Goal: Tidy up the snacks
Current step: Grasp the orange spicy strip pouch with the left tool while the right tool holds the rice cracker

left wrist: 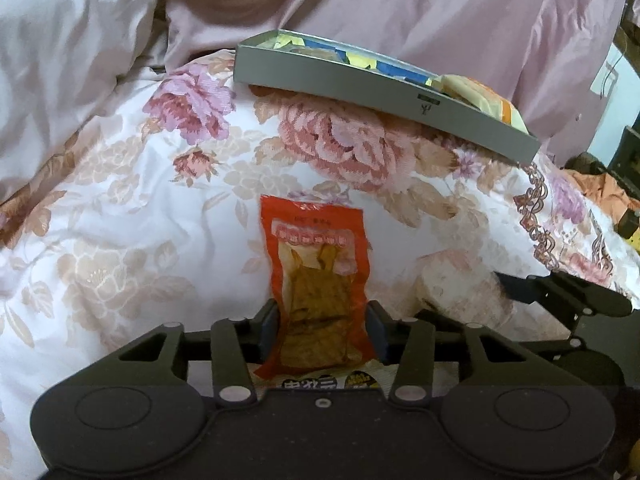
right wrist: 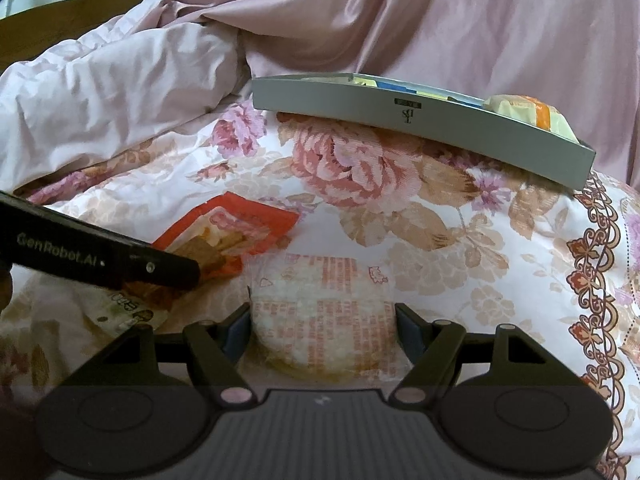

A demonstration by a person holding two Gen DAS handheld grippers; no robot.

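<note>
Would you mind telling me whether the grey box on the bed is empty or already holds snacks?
Partly filled: the grey box has yellow and blue packets inside, and an orange-striped packet at its right end.

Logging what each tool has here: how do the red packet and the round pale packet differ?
The red packet is long, flat and rectangular; the round pale packet is disc-shaped. The red one shows brown strips through a window; the pale one carries red print. Both lie on the floral quilt.

- A home bedroom: everything lies on a bed under a white floral-printed quilt point(left wrist: 168, 208).
- A rumpled plain pink satin duvet point(right wrist: 460, 20) is heaped behind it.
- A dark wooden furniture edge point(right wrist: 60, 12) shows past the bedding.
</note>
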